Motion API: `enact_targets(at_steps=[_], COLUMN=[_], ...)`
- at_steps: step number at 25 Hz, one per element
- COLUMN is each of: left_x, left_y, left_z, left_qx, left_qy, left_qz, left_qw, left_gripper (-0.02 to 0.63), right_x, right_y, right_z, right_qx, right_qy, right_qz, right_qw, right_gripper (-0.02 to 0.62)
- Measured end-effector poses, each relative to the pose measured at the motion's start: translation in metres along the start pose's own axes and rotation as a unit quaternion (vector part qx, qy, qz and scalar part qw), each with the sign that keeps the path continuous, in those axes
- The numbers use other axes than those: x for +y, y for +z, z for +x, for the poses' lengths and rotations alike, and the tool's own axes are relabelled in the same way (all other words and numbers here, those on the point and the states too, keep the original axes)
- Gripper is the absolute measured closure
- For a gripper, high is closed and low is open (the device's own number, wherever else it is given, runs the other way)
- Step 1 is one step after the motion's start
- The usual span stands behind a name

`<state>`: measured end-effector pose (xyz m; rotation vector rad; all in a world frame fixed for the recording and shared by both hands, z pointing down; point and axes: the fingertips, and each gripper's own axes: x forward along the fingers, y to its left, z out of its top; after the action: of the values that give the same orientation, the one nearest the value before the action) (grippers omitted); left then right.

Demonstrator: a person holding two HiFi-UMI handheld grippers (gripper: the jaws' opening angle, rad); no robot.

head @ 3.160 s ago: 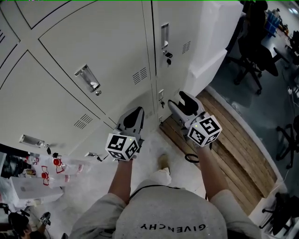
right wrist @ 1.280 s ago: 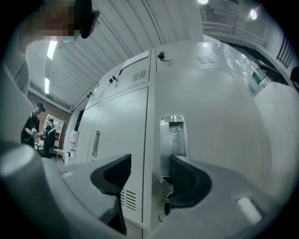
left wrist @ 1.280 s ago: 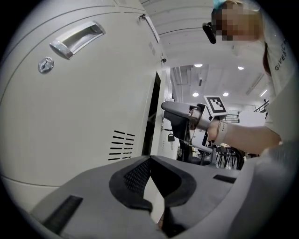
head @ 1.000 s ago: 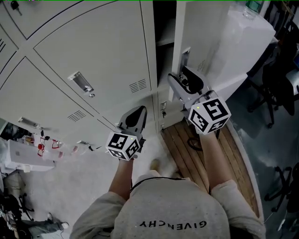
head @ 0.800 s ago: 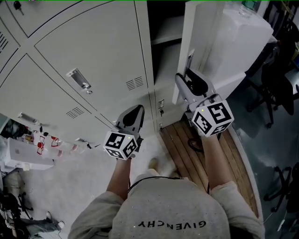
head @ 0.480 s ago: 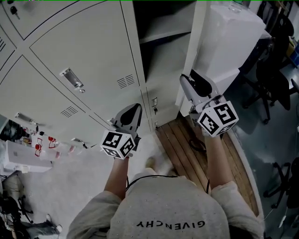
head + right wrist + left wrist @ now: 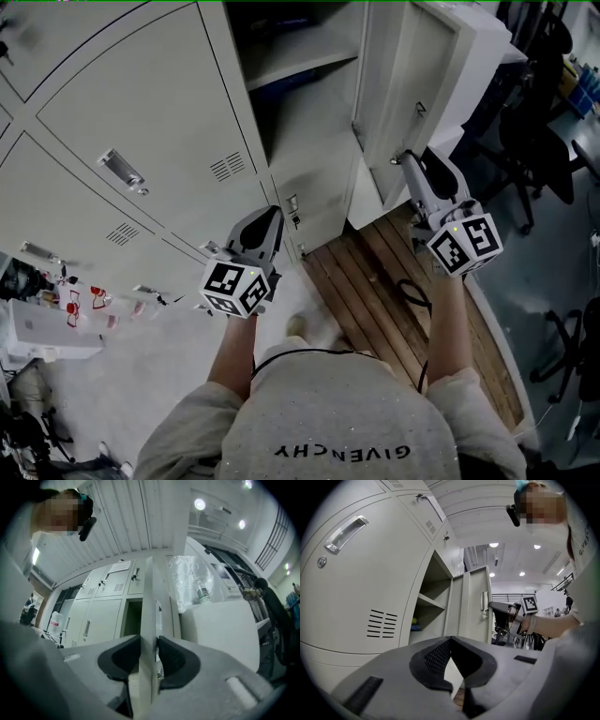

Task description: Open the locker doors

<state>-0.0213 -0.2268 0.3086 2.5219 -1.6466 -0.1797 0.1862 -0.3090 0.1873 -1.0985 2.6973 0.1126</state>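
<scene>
At the right end of the locker bank, the head view shows the pale grey sheet-metal locker door (image 7: 405, 80) swung well out from its cabinet, exposing the dark open compartment (image 7: 281, 47). We judge this door done and the closed grey doors (image 7: 122, 103) to its left outstanding. The chief risk from here is overtravel. If the door is carried further round, it could knock whatever stands beyond it on the hinge side. The right gripper (image 7: 412, 159) sits at the door's free edge beside the handle, with the forearm stretched forward and outward over the brown slatted wooden platform (image 7: 394, 281). The left gripper (image 7: 272, 217) hangs low before the closed doors and touches none, its forearm close to the body.

From the left gripper view, we find the left gripper (image 7: 451, 641) with its jaws met at the tips and nothing between them, so it is idle and empty. It points up along the closed fronts, with the open locker door (image 7: 476, 606) ahead.

From the right gripper view, the door's thin edge (image 7: 149, 602) runs upright between the black pads (image 7: 123, 660). The pads bear on both faces while the jaws are closing, so the right gripper (image 7: 148, 653) is clamped on the door. The hold is on a narrow, smooth edge. We judge that a pull off the door's arc could make the pads slide off. The white boxy unit (image 7: 225, 625) lies close behind the door.
</scene>
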Motion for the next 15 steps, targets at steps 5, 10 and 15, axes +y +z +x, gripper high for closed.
enact_targets(at_steps=[5,10,15], left_x=[-0.009,-0.007,0.007], left_y=[-0.007,-0.014,-0.019], left_z=[0.015,0.022,0.024], left_qx=[0.009,0.018,0.023], left_qy=[-0.015,-0.012,0.000], left_qz=[0.000,-0.002,-0.006], left_qw=[0.9999,0.9998,0.9997], left_gripper=[0.607,0.607,0.607], right_x=[-0.058,-0.100,-0.128], right_y=[0.002,0.003,0.002], right_z=[-0.019,-0.023,-0.020], right_qx=[-0.003,0.002,0.007], right_qy=[-0.055,-0.090,-0.113], right_qz=[0.001,-0.015,-0.026], right_qw=[0.999,0.996,0.993], right_gripper=[0.503,0.508,0.506])
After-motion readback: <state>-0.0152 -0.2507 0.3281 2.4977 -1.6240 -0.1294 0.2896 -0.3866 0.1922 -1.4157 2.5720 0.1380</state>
